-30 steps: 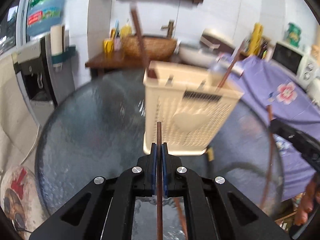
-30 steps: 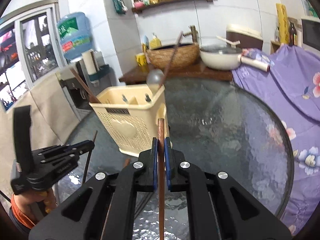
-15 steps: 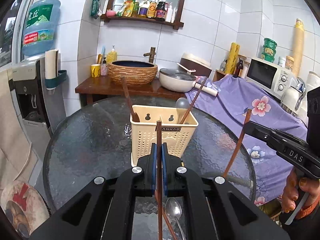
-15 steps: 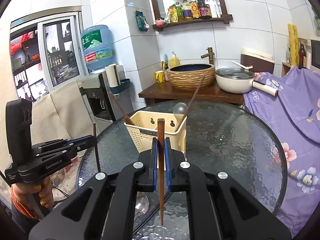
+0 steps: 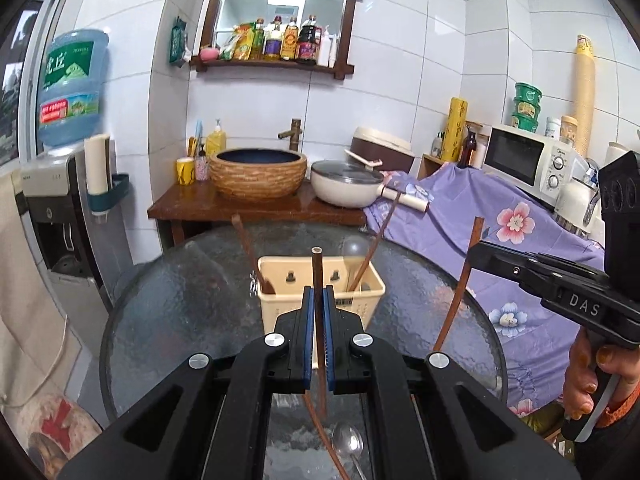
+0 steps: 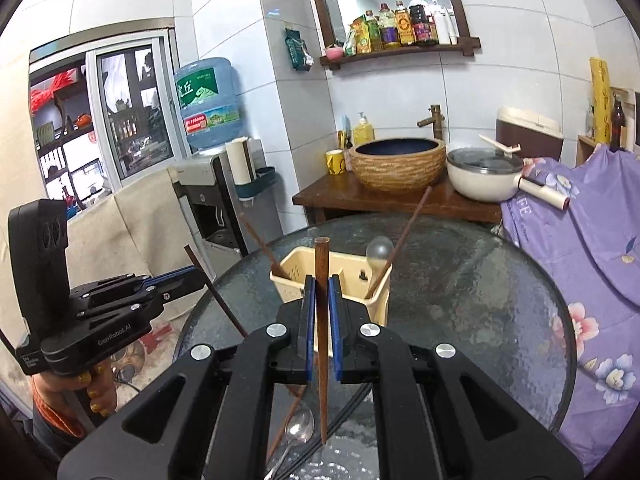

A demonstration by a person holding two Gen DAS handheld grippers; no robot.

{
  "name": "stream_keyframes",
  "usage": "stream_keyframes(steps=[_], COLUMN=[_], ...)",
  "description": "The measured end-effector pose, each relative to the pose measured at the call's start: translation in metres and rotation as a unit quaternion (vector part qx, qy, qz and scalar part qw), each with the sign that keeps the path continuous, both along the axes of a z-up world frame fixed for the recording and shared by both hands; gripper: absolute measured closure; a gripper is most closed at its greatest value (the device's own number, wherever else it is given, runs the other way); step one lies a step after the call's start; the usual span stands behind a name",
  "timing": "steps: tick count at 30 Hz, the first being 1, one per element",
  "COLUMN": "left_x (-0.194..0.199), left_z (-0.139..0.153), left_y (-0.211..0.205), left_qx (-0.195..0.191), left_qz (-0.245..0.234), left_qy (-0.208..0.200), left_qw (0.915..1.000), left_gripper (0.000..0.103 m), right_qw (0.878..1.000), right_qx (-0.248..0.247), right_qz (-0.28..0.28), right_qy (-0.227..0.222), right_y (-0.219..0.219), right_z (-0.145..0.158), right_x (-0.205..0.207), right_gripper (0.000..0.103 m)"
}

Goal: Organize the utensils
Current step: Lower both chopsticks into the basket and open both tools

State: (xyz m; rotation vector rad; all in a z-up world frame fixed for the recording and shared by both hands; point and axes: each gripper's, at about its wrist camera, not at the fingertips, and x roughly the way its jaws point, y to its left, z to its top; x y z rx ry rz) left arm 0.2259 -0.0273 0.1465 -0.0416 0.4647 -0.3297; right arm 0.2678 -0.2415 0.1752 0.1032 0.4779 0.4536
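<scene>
A cream utensil basket [image 5: 372,294] [image 6: 378,304] stands on the round glass table, holding two brown chopsticks and a ladle. My left gripper [image 5: 317,300] is shut on an upright brown chopstick [image 5: 318,276], held above the table in front of the basket. My right gripper [image 6: 322,292] is shut on another upright brown chopstick [image 6: 321,264], also in front of the basket. A metal spoon [image 5: 347,446] [image 6: 299,426] and loose chopsticks lie on the glass below the grippers.
The glass table [image 5: 168,312] [image 6: 480,288] has a purple floral cloth [image 5: 516,240] to its right. Behind it a wooden stand carries a woven basin [image 5: 258,174] and a white pan [image 5: 344,188]. A water dispenser [image 5: 60,200] stands left.
Both grippers have pulled back and risen from the basket, each still holding its chopstick. The basket now looks smaller and farther away.
</scene>
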Motion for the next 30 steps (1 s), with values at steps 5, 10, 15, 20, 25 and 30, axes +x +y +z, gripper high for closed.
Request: stream_keyframes(steps=[5,10,15,20,25,30], left_x=[0.013,0.032,0.059,0.087,0.104,0.113], left_z=[0.039,0.092,0.12,0.094,0.051,0.013], left_y=[-0.002,0.001,-0.005,-0.013,-0.019,-0.019], left_qx=[-0.004,-0.018,-0.013,-0.015,-0.002,0.004], left_qz=[-0.007,0.004,0.046,0.064,0.074,0.075], left_qy=[-0.022,-0.051,-0.073,-0.048,-0.016,0.019], left_qw=[0.9997,0.9985,0.9962,0.9967,0.9971,0.997], left_gripper=[0.099,0.099,0.099,0.099,0.099,0.099], right_qw=[1.0,0.997,0.993,0.992,0.996,0.997], right_qx=[0.009,0.013,0.017,0.007,0.0,-0.003], right_qz=[-0.002,-0.018,-0.049,-0.07,-0.071,-0.074], right_qy=[-0.028,-0.076,-0.11,-0.102,-0.062,-0.03], right_y=[0.004,0.011,0.019,0.029,0.034,0.034], right_z=[0.04,0.094,0.125,0.098,0.05,0.01], right_x=[0.015,0.032,0.055,0.079,0.099,0.109], right_gripper=[0.096,0.096,0.096,0.096,0.096,0.096])
